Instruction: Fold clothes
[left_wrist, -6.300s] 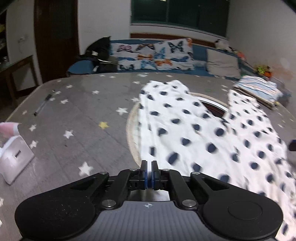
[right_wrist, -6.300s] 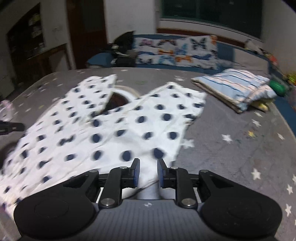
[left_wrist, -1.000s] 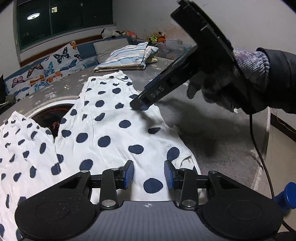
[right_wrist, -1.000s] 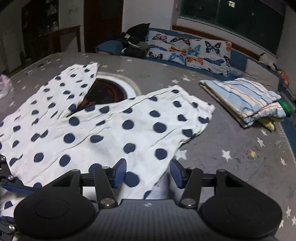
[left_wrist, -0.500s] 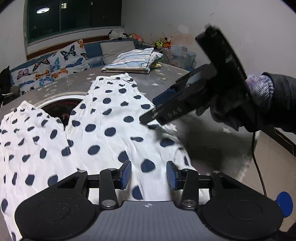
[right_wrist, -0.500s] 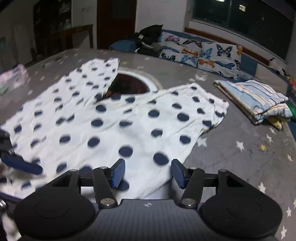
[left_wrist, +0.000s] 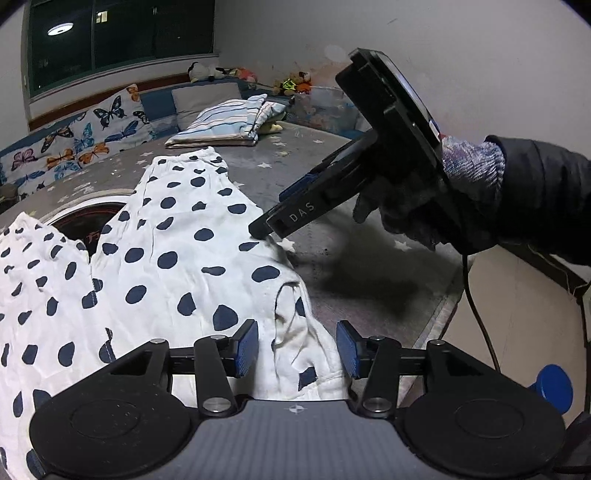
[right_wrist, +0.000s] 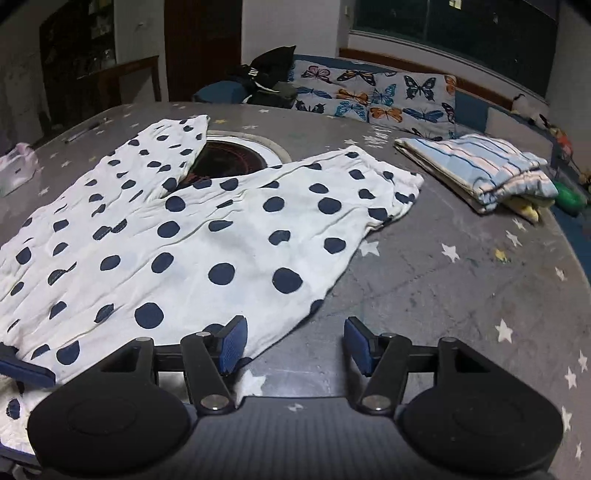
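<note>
Polka-dot trousers, white with navy spots, lie spread on the grey star-printed table, their two legs fanning apart over a round dark inset at the table's middle. In the right wrist view, at far left, a small white and pink object sits near the table edge, well apart from the cloth. Further right comes the right gripper, its jaws released and wide: the left blue pad lies over the hem of the nearer trouser leg, the right pad over bare table, nothing between them clamped. Beyond it to the right, a folded striped blue cloth rests near the far rim, with butterfly-print cushions behind it.

In the left wrist view, the spotted fabric fills the left half, one leg running up toward the striped bundle. The left gripper is low over the bunched waistband corner, jaws parted, with a raised fold of white cloth standing between the two blue pads; whether the pads touch it I cannot tell. To the right, the other gripper is held tilted steeply downward, its tip meeting the trousers' edge, gripped by a gloved right hand coming in from the right, the wrist bent down, a dark sleeve behind it, a cable hanging below.
</note>
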